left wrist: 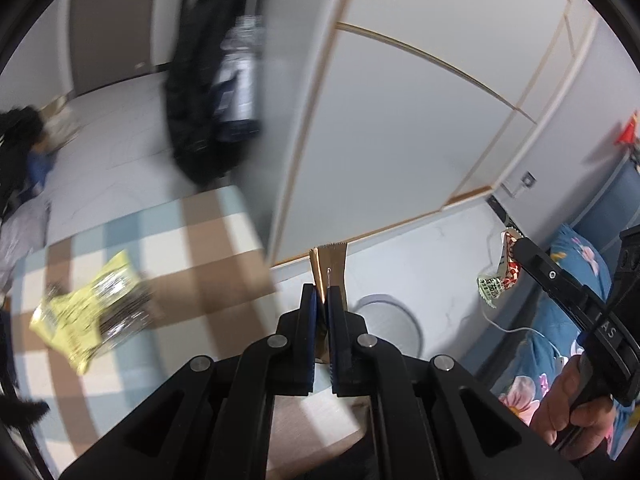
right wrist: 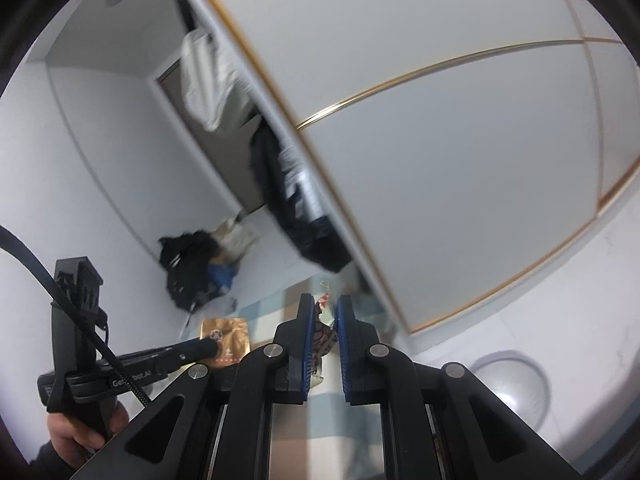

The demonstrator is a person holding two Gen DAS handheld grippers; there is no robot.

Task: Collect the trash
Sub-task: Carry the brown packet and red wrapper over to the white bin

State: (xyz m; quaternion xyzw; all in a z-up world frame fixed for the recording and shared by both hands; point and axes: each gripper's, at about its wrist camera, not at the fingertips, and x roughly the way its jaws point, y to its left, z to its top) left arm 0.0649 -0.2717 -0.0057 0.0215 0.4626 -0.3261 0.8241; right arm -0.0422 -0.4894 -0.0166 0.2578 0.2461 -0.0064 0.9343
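Note:
My left gripper (left wrist: 322, 294) is shut on a flat brown wrapper (left wrist: 330, 266) with a serrated top edge, held in the air above the floor. The right wrist view shows that same brown wrapper (right wrist: 226, 338) pinched at the left gripper's tip (right wrist: 212, 346). My right gripper (right wrist: 326, 306) is shut on a crumpled red, white and green wrapper (right wrist: 322, 330). In the left wrist view this wrapper (left wrist: 500, 270) hangs from the right gripper (left wrist: 520, 246) at the right. A yellow snack bag (left wrist: 90, 310) lies on the checked mat (left wrist: 192, 264) at lower left.
A round grey bin (left wrist: 390, 320) stands on the white floor below both grippers, also seen as a bin (right wrist: 510, 388) at lower right. White wardrobe doors (left wrist: 400, 120) fill the background, with dark clothes (left wrist: 208, 80) hanging left. A flowered blue bedcover (left wrist: 560, 320) is at right. A hand (left wrist: 572, 404) holds the right gripper.

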